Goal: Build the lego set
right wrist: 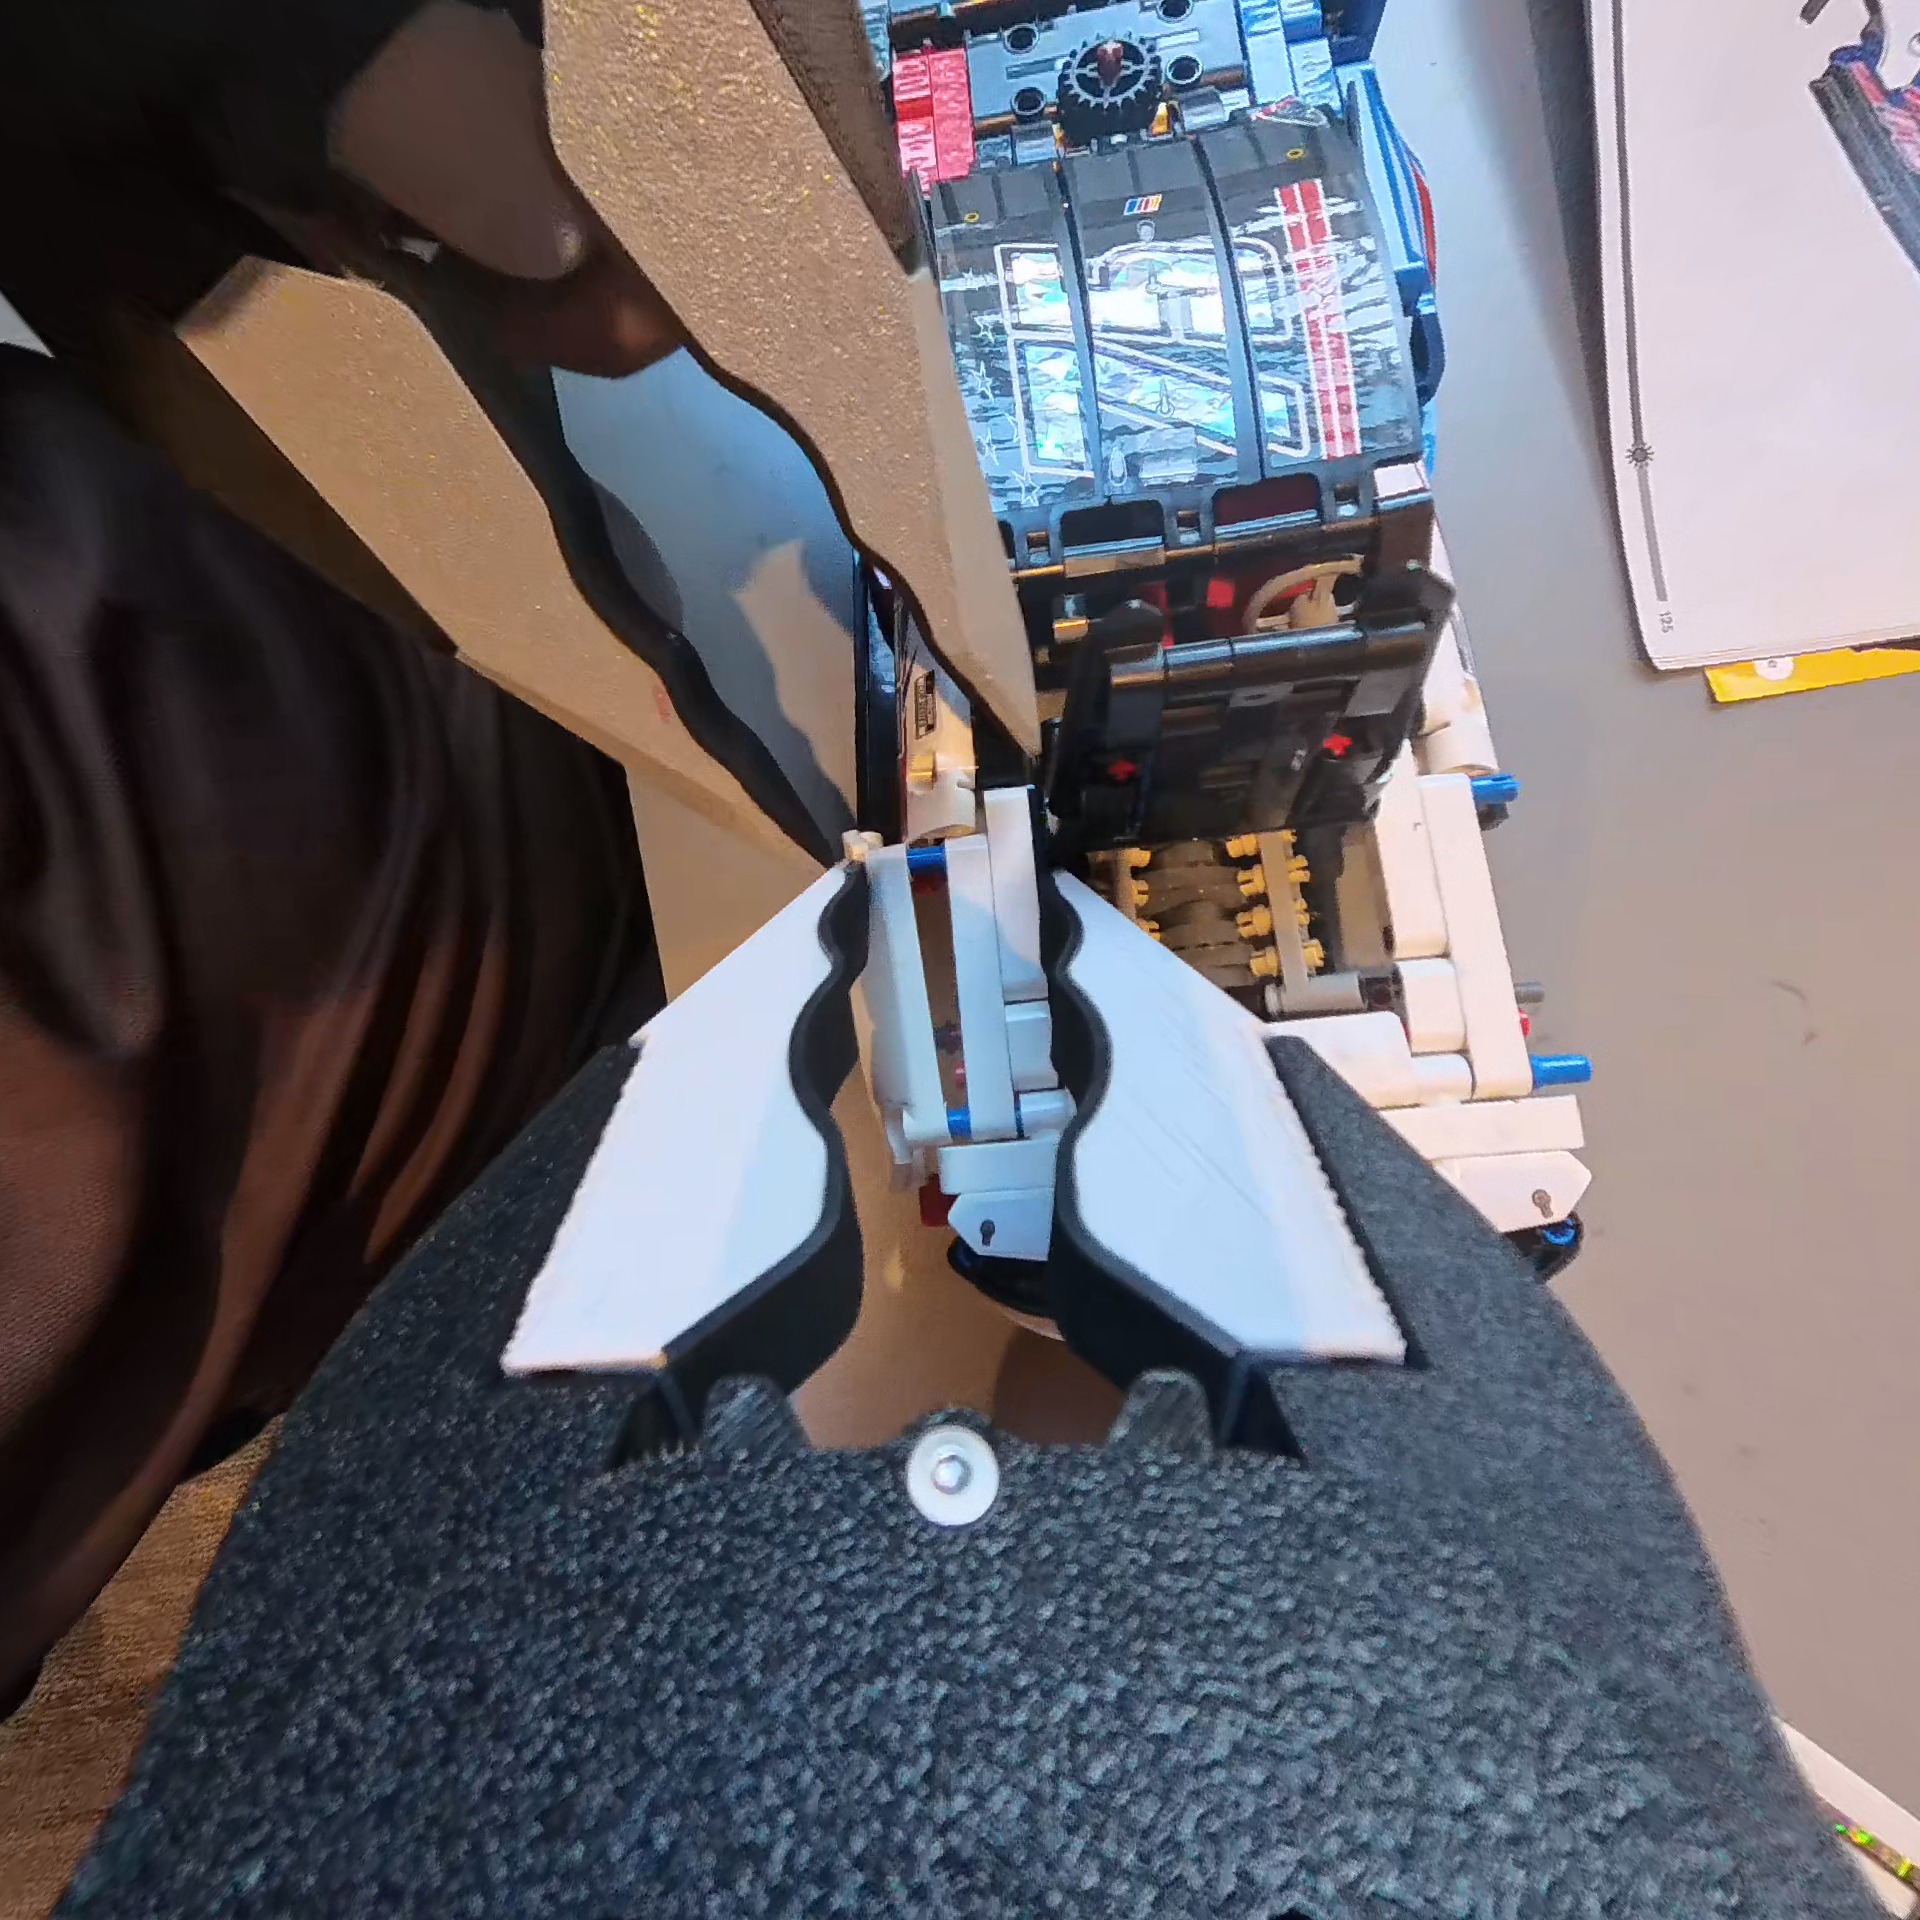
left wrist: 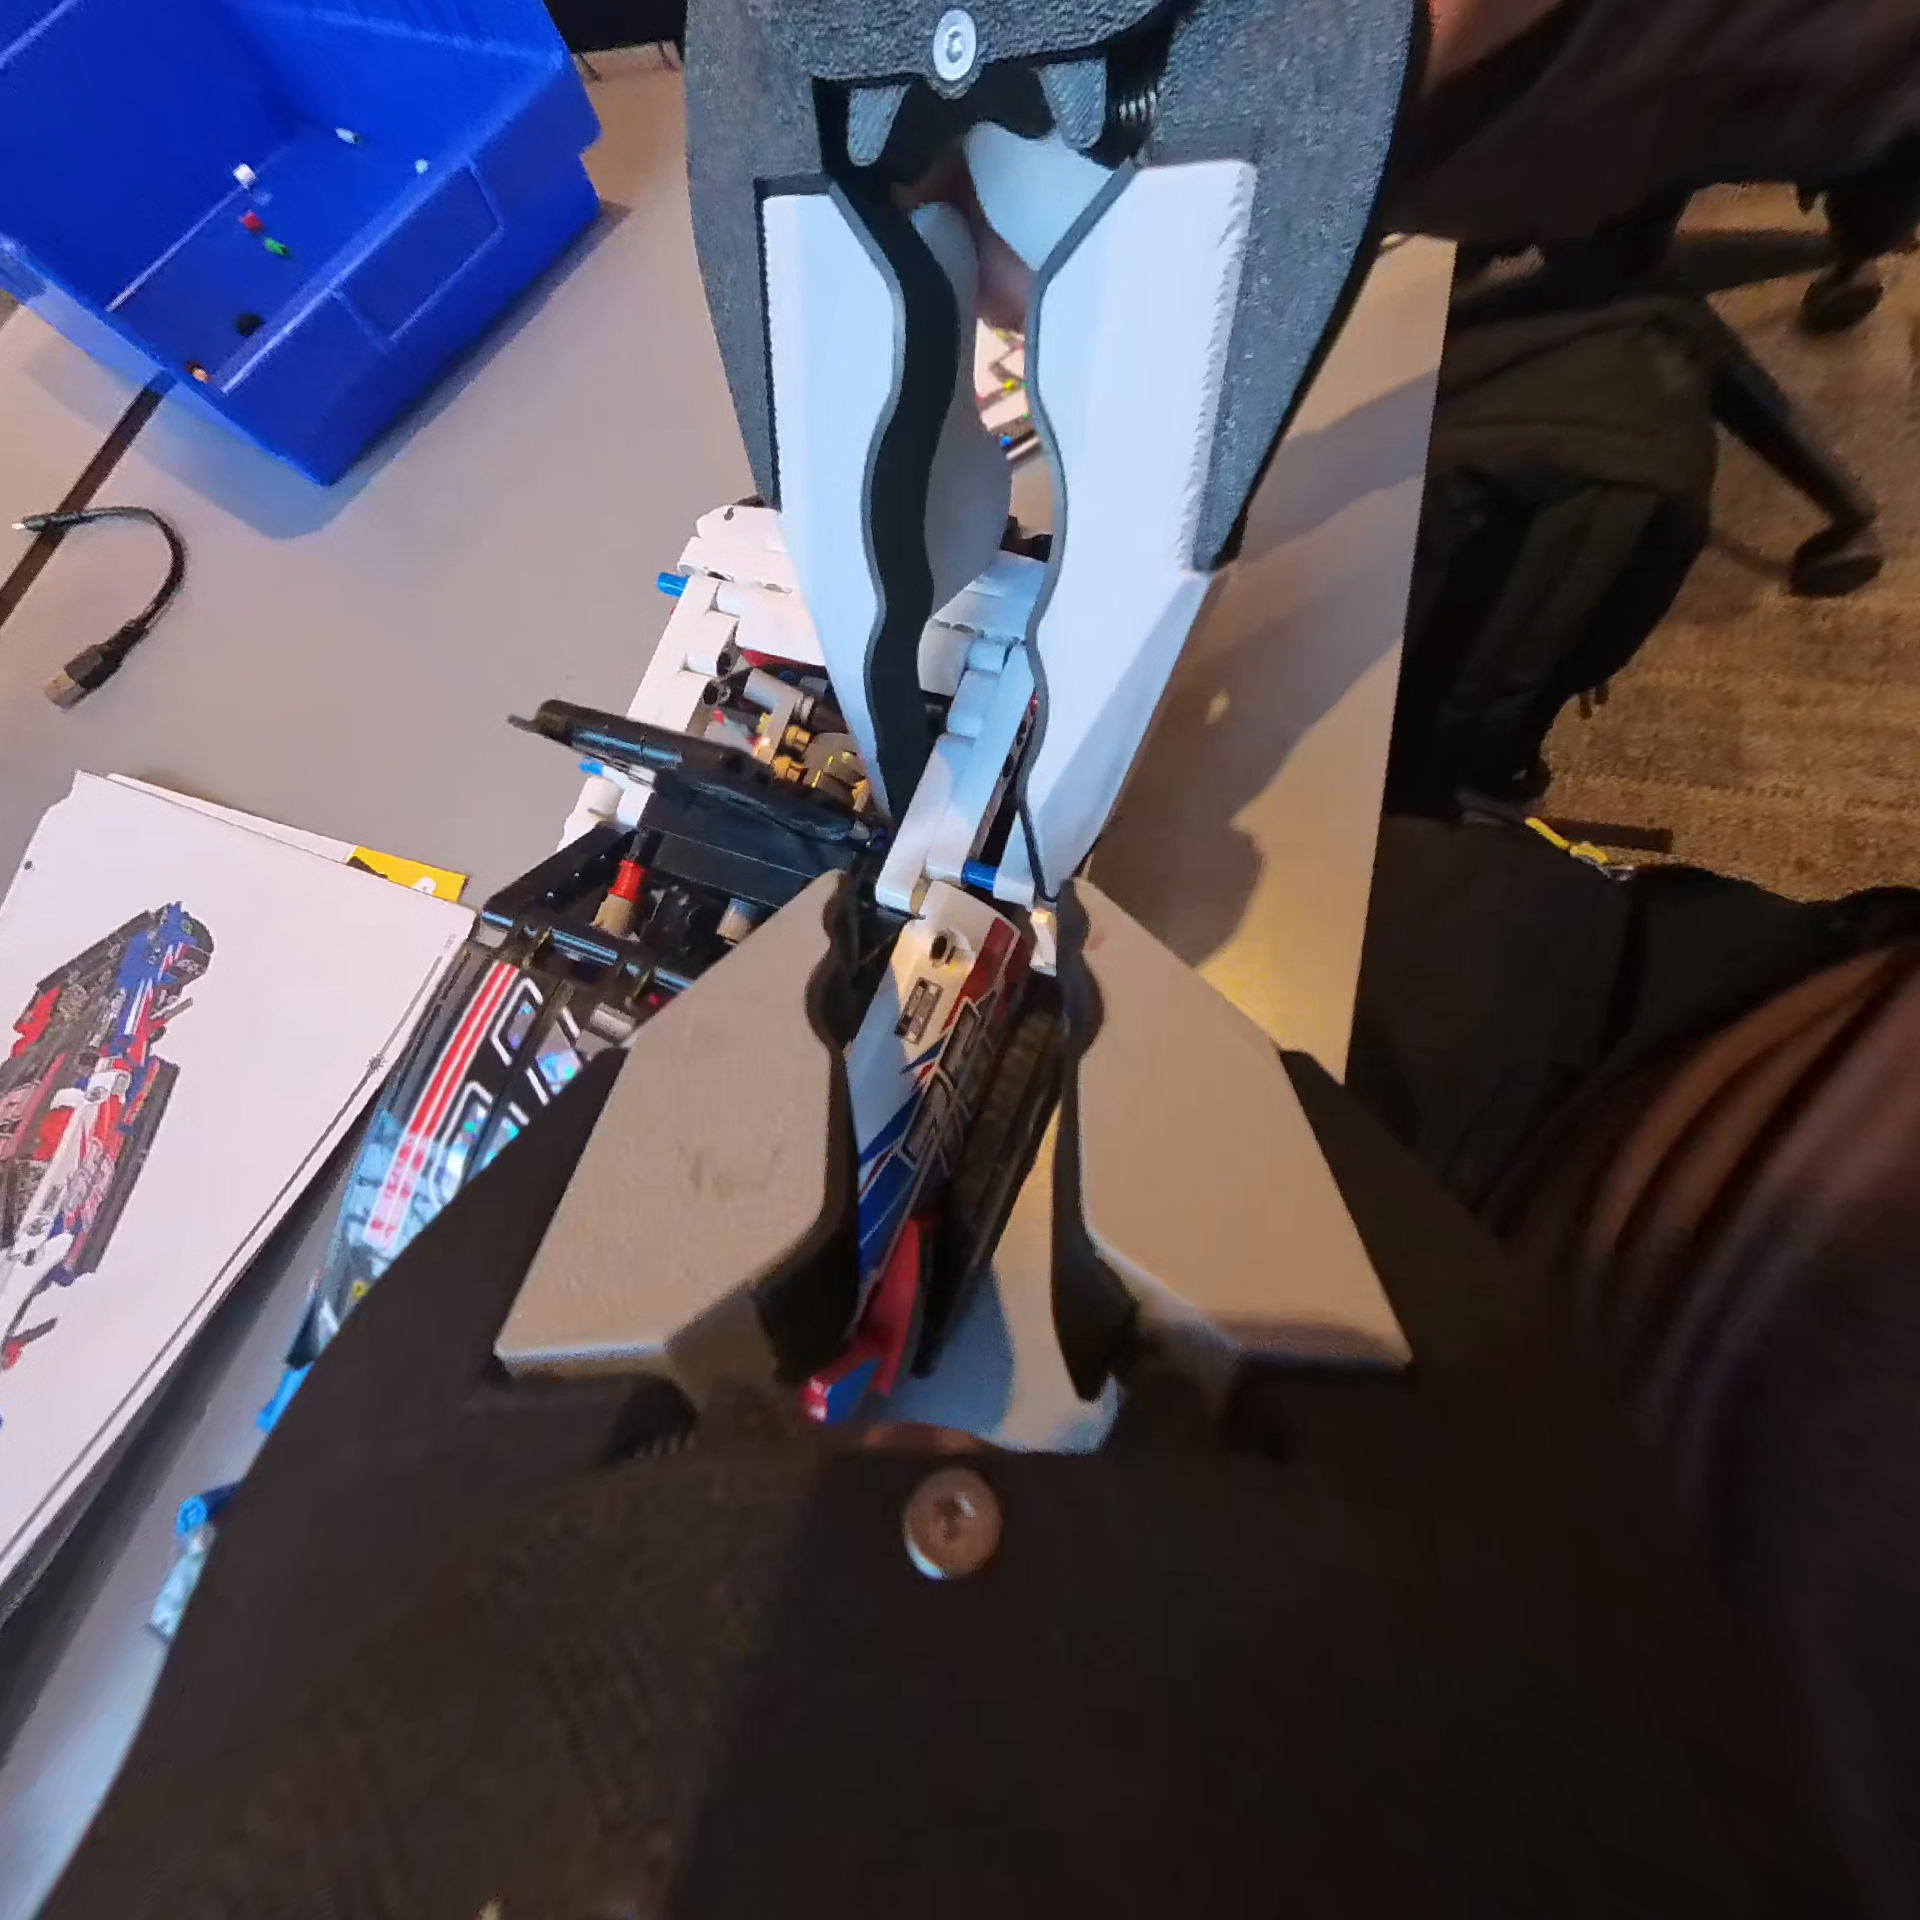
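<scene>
Print showed on the car's [right wrist: 1164, 353] stickers and at the booklet's [right wrist: 1766, 364] bottom corner; its wording is withheld.

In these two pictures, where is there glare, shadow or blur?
Left wrist view: the left gripper lies in dark shadow and the instruction booklet is smeared by blur. Right wrist view: glare flashes off the shiny stickers on the lego car; the edges bend from the wide lens.

The lego car [left wrist: 727, 831] sits on the table [left wrist: 364, 623], the booklet [left wrist: 208, 1039] just left of it. Behind both, the bin [left wrist: 312, 260], a cable [left wrist: 114, 613] before it.
</scene>
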Action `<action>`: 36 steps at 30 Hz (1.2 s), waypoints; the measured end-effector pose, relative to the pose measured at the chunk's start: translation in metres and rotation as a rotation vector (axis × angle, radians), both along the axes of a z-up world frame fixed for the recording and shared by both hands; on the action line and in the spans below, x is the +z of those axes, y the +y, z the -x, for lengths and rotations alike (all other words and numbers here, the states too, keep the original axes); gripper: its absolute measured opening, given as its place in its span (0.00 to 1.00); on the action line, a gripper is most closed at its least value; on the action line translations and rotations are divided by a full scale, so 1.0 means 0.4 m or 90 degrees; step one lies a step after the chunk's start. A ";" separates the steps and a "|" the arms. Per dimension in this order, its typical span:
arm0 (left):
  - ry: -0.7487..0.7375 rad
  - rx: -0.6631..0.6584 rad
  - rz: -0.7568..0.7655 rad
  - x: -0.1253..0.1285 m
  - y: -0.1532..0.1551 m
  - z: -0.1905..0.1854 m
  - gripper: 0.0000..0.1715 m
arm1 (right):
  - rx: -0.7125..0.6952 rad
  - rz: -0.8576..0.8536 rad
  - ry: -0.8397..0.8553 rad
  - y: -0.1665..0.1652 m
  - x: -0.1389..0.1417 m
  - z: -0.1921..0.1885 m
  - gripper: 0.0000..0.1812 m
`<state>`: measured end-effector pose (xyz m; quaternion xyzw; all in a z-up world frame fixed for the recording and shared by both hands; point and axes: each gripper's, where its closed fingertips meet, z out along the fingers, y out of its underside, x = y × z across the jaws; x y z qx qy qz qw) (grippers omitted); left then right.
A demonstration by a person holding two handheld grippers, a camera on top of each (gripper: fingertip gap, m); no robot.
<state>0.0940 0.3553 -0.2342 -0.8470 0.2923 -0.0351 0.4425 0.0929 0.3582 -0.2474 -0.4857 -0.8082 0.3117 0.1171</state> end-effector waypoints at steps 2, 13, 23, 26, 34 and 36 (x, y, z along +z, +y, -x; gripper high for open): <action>0.007 -0.008 0.013 -0.001 0.000 0.001 0.21 | 0.002 -0.002 0.004 -0.001 0.000 0.000 0.18; -0.033 -0.054 0.041 -0.012 -0.004 -0.007 0.15 | 0.008 -0.015 0.008 -0.002 -0.002 0.000 0.18; -0.112 -0.095 0.078 -0.021 -0.017 -0.020 0.04 | 0.012 -0.004 -0.017 -0.003 -0.003 0.000 0.17; -0.099 -0.056 0.036 -0.014 -0.002 0.005 0.00 | 0.013 0.023 -0.030 -0.003 -0.002 -0.001 0.13; -0.123 -0.030 -0.013 0.004 0.000 0.025 0.00 | 0.037 0.014 -0.056 -0.002 0.001 -0.002 0.14; -0.140 -0.032 -0.019 0.011 -0.010 0.024 0.01 | 0.035 0.007 -0.059 0.004 0.006 -0.001 0.16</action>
